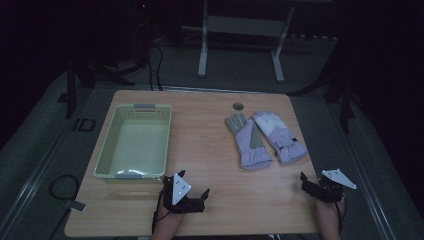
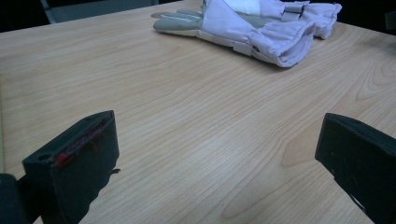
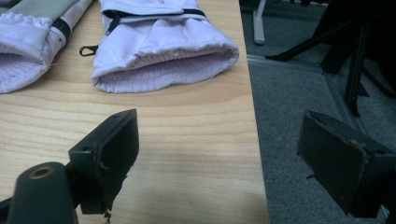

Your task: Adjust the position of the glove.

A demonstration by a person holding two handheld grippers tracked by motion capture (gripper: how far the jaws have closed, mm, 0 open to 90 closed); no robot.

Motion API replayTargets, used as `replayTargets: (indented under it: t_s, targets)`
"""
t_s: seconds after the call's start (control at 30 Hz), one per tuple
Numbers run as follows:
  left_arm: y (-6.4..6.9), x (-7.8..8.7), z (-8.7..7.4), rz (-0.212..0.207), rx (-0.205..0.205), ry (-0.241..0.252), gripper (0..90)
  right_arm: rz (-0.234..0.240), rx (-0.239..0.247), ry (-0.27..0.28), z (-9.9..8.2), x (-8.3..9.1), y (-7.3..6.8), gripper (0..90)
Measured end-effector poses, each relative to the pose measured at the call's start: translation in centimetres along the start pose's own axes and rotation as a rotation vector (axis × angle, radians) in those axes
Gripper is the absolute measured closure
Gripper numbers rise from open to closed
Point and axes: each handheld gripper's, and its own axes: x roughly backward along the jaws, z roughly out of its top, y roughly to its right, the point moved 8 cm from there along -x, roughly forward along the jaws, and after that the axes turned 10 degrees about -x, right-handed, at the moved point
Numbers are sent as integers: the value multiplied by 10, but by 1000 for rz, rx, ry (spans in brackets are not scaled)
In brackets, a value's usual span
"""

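1. Left gripper (image 1: 186, 192): near edge of counter (image 1: 210, 150), just beside near right corner of basket; fingers (image 2: 70, 163) spread wide, nothing between, bare wood below.
2. Right gripper (image 1: 312, 186): near right corner of counter, partly past right edge; fingers (image 3: 109, 154) spread wide, holding nothing; one over wood, the other over grey floor (image 3: 299, 116).
3. Left glove (image 1: 247, 140): right half of counter, lying flat, grey palm up, cuff toward near edge, fingertips toward far edge.
4. Right glove (image 1: 279, 135): touching the left glove on the right-edge side, lying flat, cuff open toward right gripper; black loop at cuff side.
5. Basket (image 1: 102, 152): pale green, left half of counter, well apart from gloves, inside bare.
6. Round grey cap (image 1: 238, 106): far edge, beyond the gloves' fingertips.
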Motion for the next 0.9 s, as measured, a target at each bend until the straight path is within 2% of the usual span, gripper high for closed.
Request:
replayTargets:
  t_s: [0.17, 0.2, 0.4, 0.53, 0.6, 0.73, 0.77, 0.8, 0.83, 0.87, 0.9]
  targets:
    - [1, 0, 0, -2, 0, -2, 0, 21, -8, -23, 0, -2, 0, 122]
    - [1, 0, 0, -3, -1, -2, 0, 42, -15, -25, 2, 0, -1, 122]
    - [1, 0, 0, -2, 0, -1, 0, 41, 7, -42, 10, 3, -3, 122]
    - [1, 0, 0, -4, -2, 0, 0, 11, 26, -33, 23, 11, -5, 119]
    - [1, 0, 0, -4, -3, 0, 0, 28, -2, -32, 31, 14, -7, 116]
    - [1, 0, 0, -6, -5, -1, 0, 15, 20, -24, 44, 19, -10, 119]
    - [1, 0, 0, -7, -6, -2, 0, 21, 21, -35, 48, 20, -11, 143]
    - [1, 0, 0, -8, -7, -3, 0, 71, -12, -81, 54, 21, -15, 143]
    - [1, 0, 0, -7, -6, 0, 0, 82, -29, -90, 58, 22, -16, 147]
    - [1, 0, 0, -7, -6, 1, 0, 85, -30, -77, 64, 23, -17, 152]
    - [1, 0, 0, -8, -5, -1, 0, 69, -14, -69, 69, 24, -18, 151]
